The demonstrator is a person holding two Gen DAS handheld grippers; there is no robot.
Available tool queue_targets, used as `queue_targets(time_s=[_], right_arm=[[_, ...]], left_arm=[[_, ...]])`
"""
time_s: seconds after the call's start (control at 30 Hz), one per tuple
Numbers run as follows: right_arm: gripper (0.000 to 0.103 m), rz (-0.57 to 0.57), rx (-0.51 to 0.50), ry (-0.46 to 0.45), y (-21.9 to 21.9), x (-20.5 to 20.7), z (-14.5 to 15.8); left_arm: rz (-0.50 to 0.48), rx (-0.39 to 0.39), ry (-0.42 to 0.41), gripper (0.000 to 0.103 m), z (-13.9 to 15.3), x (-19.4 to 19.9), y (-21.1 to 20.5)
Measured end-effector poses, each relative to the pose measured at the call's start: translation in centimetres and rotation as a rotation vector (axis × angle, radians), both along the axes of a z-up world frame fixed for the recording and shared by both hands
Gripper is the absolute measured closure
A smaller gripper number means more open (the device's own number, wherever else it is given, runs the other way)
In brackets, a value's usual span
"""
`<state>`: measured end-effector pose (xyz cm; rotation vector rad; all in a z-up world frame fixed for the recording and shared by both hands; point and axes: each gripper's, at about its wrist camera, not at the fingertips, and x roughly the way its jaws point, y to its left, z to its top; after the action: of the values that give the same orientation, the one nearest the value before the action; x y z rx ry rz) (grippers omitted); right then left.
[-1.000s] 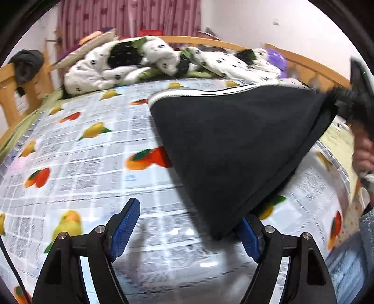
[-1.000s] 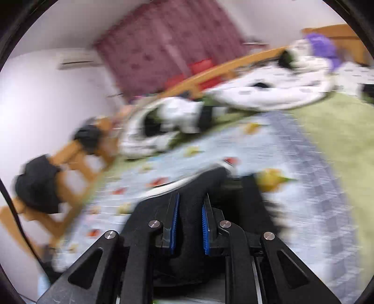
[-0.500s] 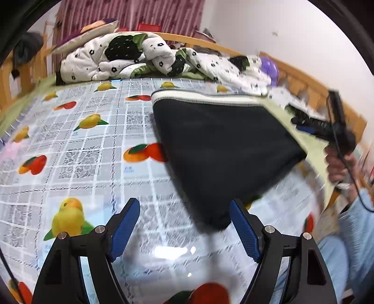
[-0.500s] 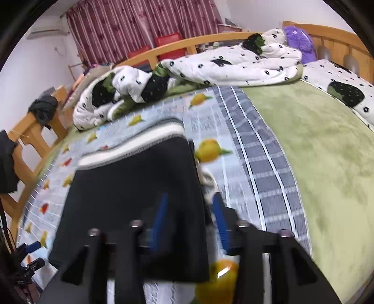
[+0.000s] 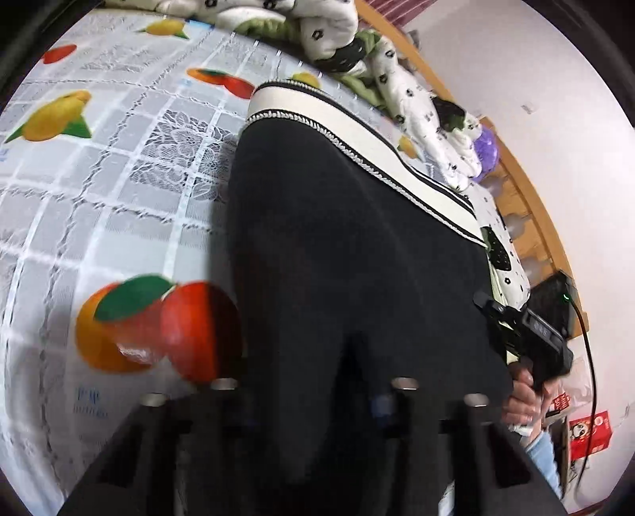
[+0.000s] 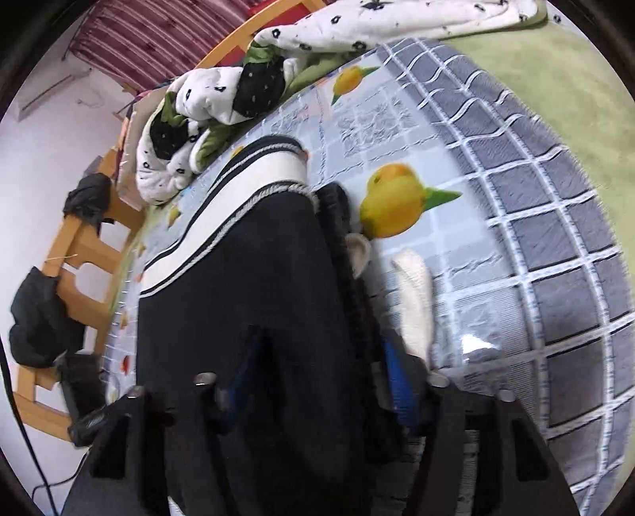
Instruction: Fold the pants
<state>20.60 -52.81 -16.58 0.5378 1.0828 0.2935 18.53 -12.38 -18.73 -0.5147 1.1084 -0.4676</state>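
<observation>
Support surface: a bed with a wooden frame.
Cover: a glossy fruit-printed sheet – grey and white checks, with oranges and lemons.
Adjacent layer: a green blanket lay beside the sheet.
Load on cover: black pants lay flat – white striped waistband toward the headboard.
Far end: a rumpled white spotted quilt.
</observation>
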Motion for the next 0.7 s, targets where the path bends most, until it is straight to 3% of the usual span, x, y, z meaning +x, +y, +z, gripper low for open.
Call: queue_targets(time_s=[0.03,0.1,0.17,0.33,0.5,0.6,0.67,0.7], right_arm=[[0.059,0.0,-0.041,-0.022,0.5,-0.4,0.8],[0.071,0.002,-0.118,-0.064,1.9,-1.0,2.4],[0.076,0.008,-0.115,-0.074,3.8,-1.2,3.9],[0.079,0.109,-0.118,-0.107,12.4,-0.7,5.8],[0.079,0.178,-0.03,-0.095,21.4,-0.4,5.1],[0.074,0.222,-0.121,-0.096,25.2,-1.3,3.2],[0.066,0.223,-0.21,-0.085,25.8,-1.7,2.7],[0.064,0.215,-0.237,-0.091,25.7,-1.9,3.1]], left_arm=[[-0.008,0.008,-0.022,0.085,0.7,0.1,0.4],[-0.02,-0.006,-0.065,0.088,2.0,0.0,2.0],[-0.017,0.004,-0.077,0.089,2.9,-0.2,3.9],[0.039,0.11,-0.087,0.09,4.9,-0.4,11.7],[0.027,0.3,-0.084,0.087,6.1,-1.6,19.0],[0.026,0.308,-0.04,0.072,4.3,-1.7,21.0],[0.069,0.315,-0.039,0.048,3.5,-2.2,21.8],[0.089,0.339,-0.057,0.044,3.4,-2.7,22.0]])
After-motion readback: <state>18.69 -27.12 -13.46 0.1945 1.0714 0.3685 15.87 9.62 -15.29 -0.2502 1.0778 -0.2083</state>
